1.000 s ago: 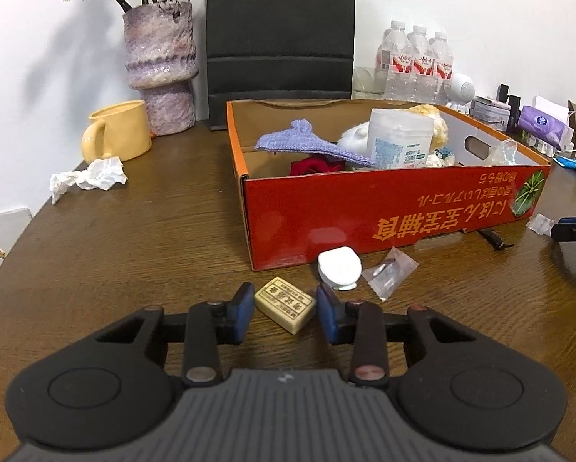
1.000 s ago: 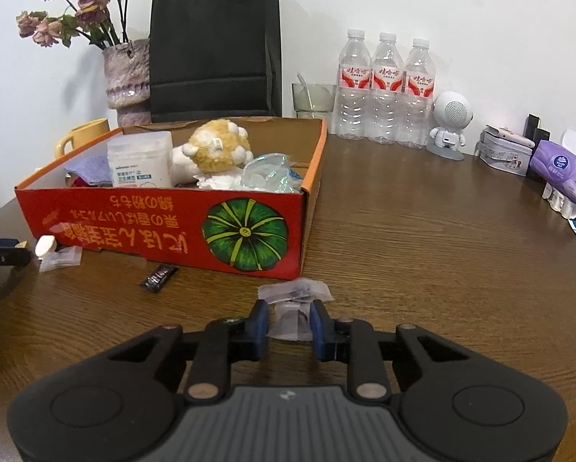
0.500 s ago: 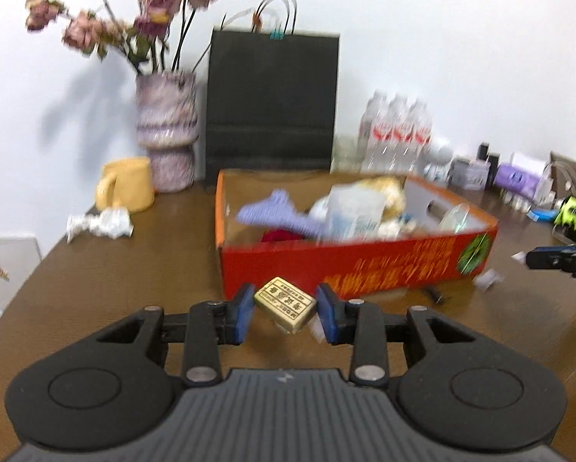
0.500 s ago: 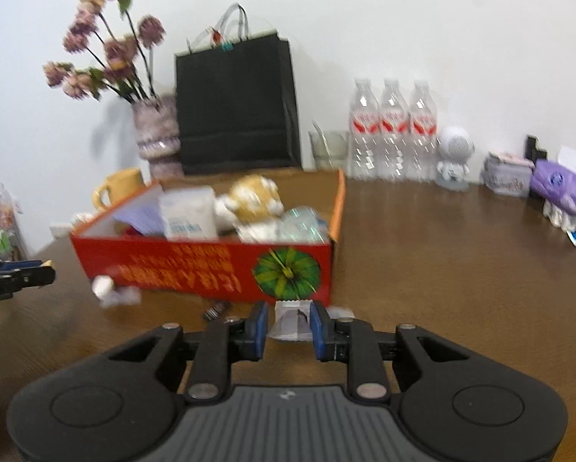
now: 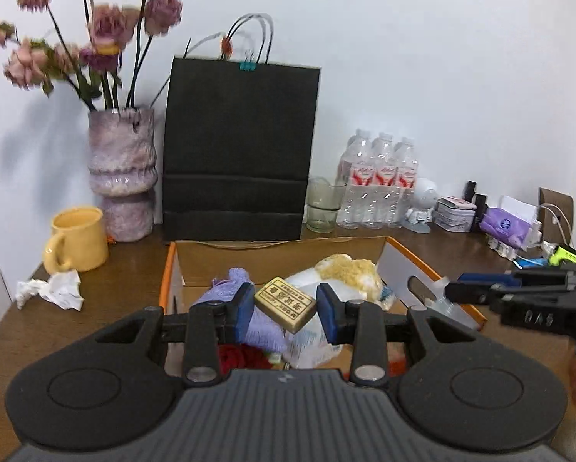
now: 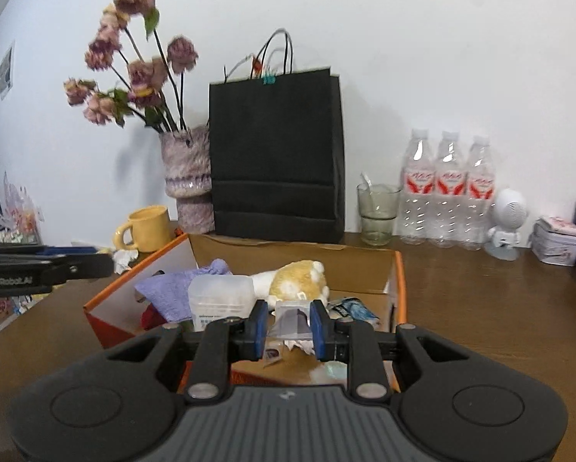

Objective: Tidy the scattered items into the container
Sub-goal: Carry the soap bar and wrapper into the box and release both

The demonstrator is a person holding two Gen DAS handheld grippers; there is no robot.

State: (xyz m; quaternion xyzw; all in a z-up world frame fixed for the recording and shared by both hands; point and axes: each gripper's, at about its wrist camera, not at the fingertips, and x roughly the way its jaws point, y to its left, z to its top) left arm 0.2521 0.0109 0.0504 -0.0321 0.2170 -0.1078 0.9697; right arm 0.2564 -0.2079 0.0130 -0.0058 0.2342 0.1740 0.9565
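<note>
My left gripper (image 5: 286,304) is shut on a tan block (image 5: 285,303) with dark print on top, held in the air over the orange cardboard box (image 5: 167,269). My right gripper (image 6: 286,323) is shut on a clear plastic packet (image 6: 291,317), also above the box (image 6: 400,288). Inside the box lie a purple cloth (image 5: 230,287), a yellow plush toy (image 6: 297,281), a white tub (image 6: 220,296) and something red. The right gripper shows at the right edge of the left wrist view (image 5: 519,288); the left one shows at the left edge of the right wrist view (image 6: 45,265).
Behind the box stand a black paper bag (image 5: 240,150), a vase of dried flowers (image 5: 122,173), a yellow mug (image 5: 76,240), a glass (image 6: 376,213) and three water bottles (image 6: 447,192). Crumpled tissue (image 5: 53,288) lies left of the box. Small items crowd the far right.
Both grippers have risen from the table with their loads and moved over the box. The tan block and the plastic packet left the tabletop.
</note>
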